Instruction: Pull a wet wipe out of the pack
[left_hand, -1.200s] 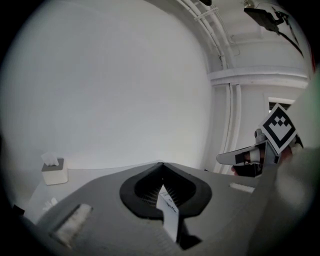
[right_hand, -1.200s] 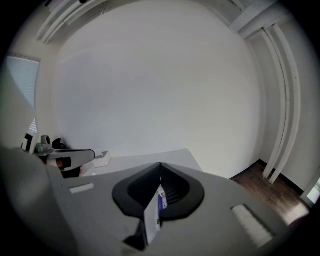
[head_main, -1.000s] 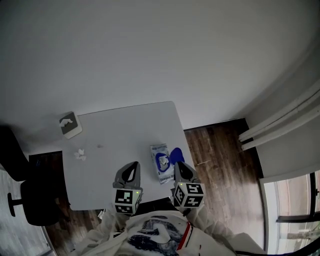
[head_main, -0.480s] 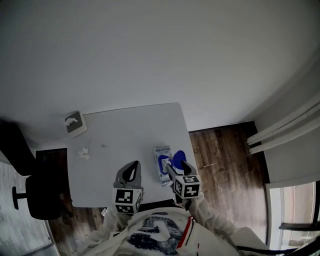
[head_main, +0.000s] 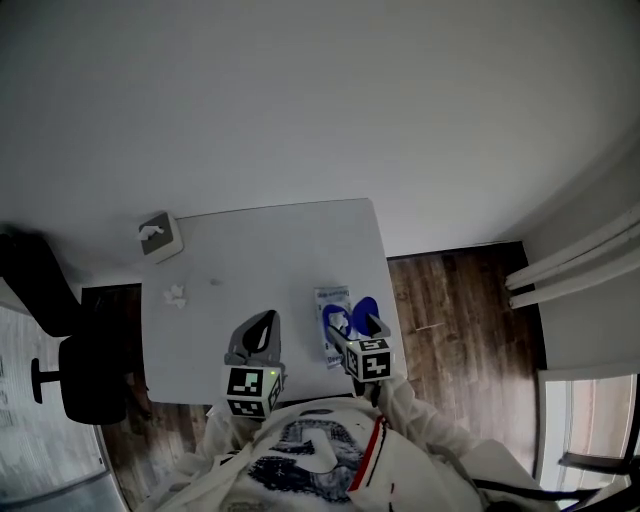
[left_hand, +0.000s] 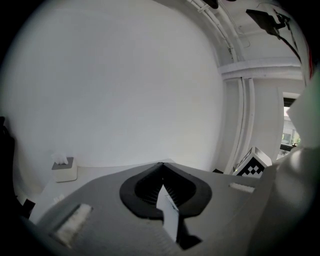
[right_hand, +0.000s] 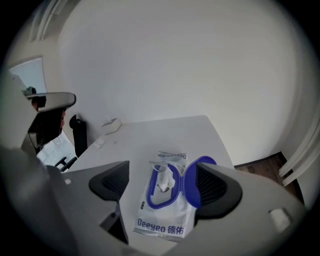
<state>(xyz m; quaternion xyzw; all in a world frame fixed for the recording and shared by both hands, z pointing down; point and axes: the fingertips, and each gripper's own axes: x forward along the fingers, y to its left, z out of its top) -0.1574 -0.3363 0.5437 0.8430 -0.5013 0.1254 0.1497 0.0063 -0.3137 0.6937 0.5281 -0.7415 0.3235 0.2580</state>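
White wet wipe pack (right_hand: 167, 197), seen in the right gripper view; blue brand lettering across its near end reads "Deeyeo", followed by two Chinese characters, 德佑; finer print at its far end is too small to read.

One wipe pack (head_main: 334, 328), one tissue box (head_main: 160, 237), one table (head_main: 260, 260), one chair (head_main: 95, 390), perhaps one crumpled wipe (head_main: 177, 295)

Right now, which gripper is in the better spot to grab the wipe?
Right. The right gripper has just been opening its jaws; empty, they frame the open pack where the wipe pokes up. The left gripper is shut, off to the side.
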